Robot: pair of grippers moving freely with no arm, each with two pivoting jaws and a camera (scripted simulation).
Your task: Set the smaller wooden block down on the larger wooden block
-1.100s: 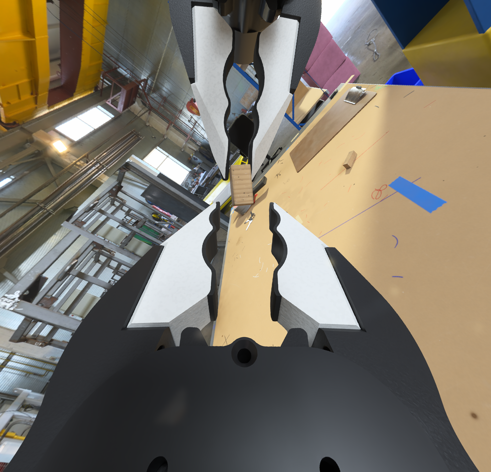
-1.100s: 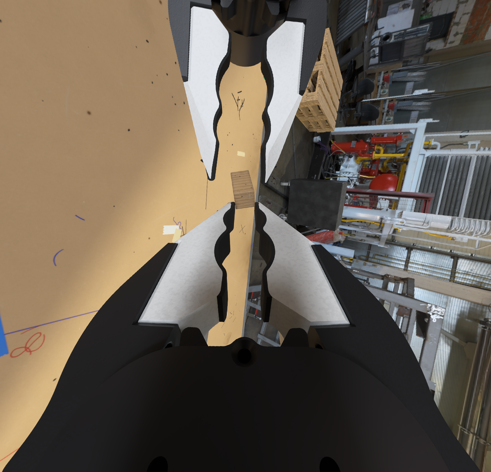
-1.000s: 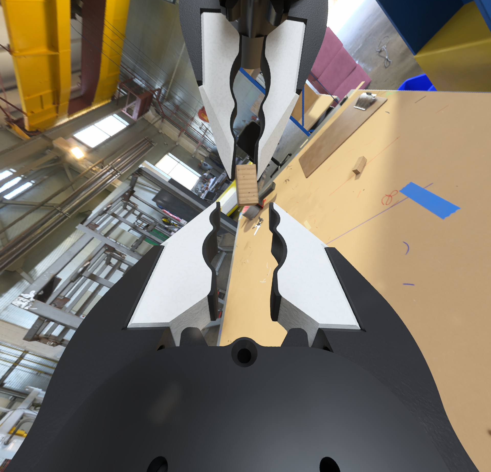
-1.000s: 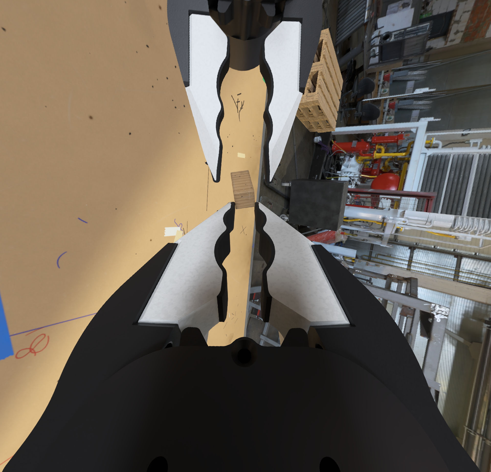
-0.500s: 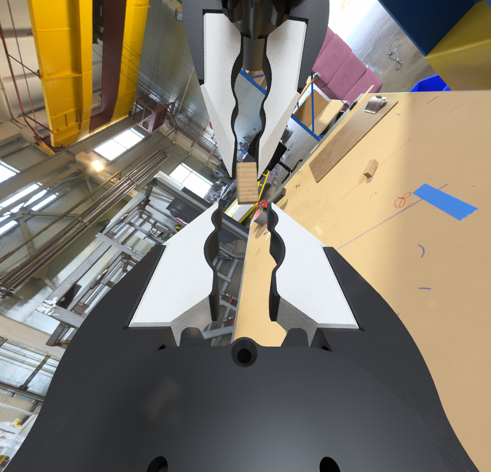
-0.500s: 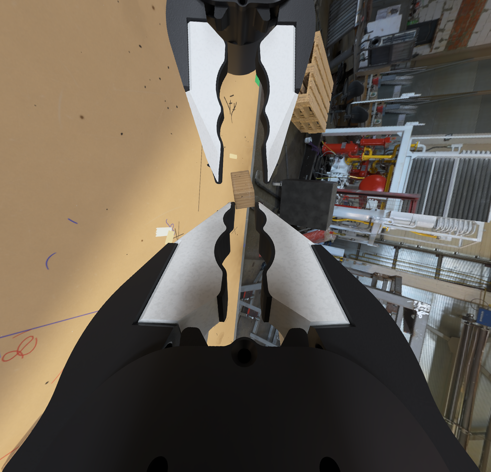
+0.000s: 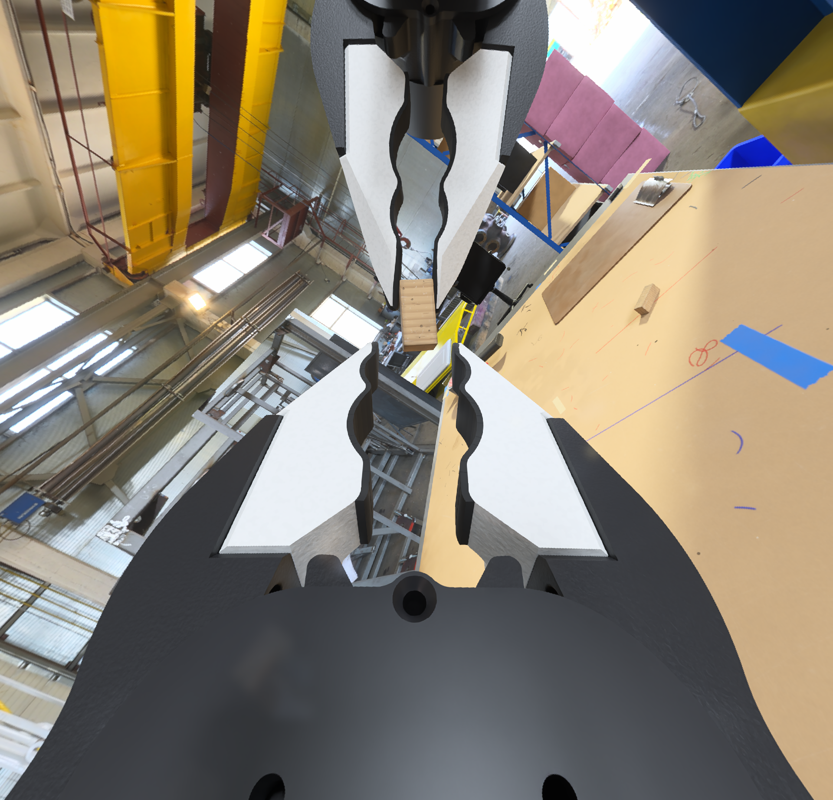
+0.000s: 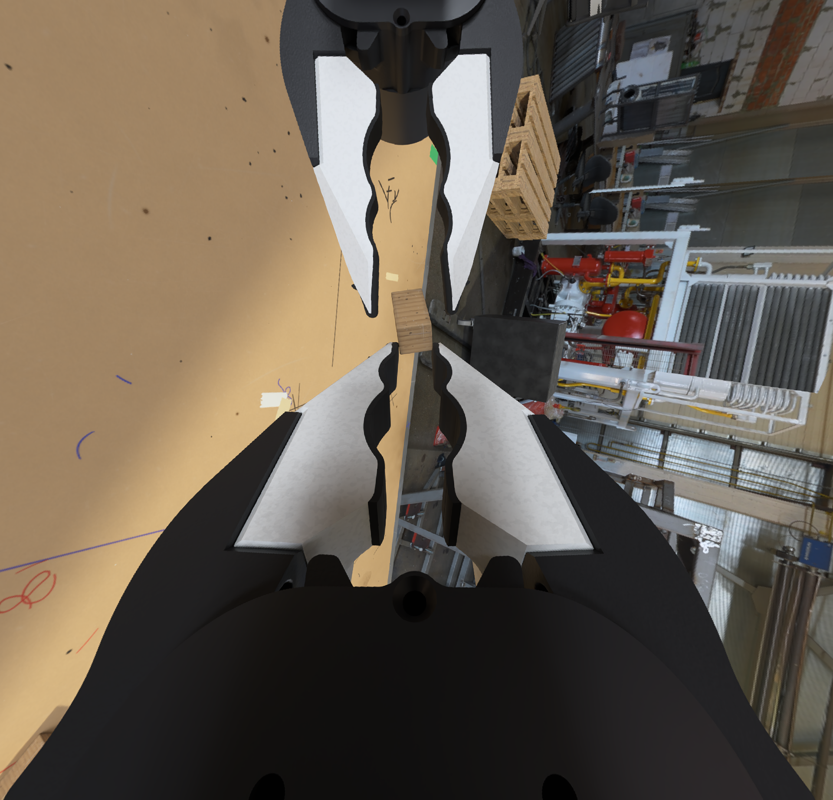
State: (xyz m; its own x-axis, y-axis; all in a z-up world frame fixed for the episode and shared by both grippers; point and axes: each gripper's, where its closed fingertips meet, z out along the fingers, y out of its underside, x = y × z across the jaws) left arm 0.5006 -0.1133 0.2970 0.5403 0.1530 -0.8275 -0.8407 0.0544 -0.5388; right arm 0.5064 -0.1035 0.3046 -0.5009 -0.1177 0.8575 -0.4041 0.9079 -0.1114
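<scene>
Right claw (image 8: 414, 350): pinching one end of a pale wooden block (image 8: 411, 321). Both fingertips press against the block's sides, and the rest of it sticks out forward past the tips.

Left claw (image 7: 414, 349): spread, facing the right claw tip to tip. In the right wrist view its two fingertips (image 8: 370, 305) flank the block's far end with a visible gap on each side (no contact seen). In the left wrist view the block's free end sits level with the left claw's own tips, and the opening is wider than the block.

Held block: off the surface (image 7: 676, 485), in the air between the two claws. It lines up with the surface's edge in both views. Its long axis runs along the shared line of the claws.

Second wooden block (image 7: 647, 298): lies on the surface, well apart from both claws, just beside a flat brown board (image 7: 604, 256) with a metal clip at its far end.

Which block is the larger I cannot tell (they sit at very different depths).

Also on the surface: a strip of blue tape (image 7: 775, 359), near the second block, plus scattered pen marks in red and blue.
</scene>
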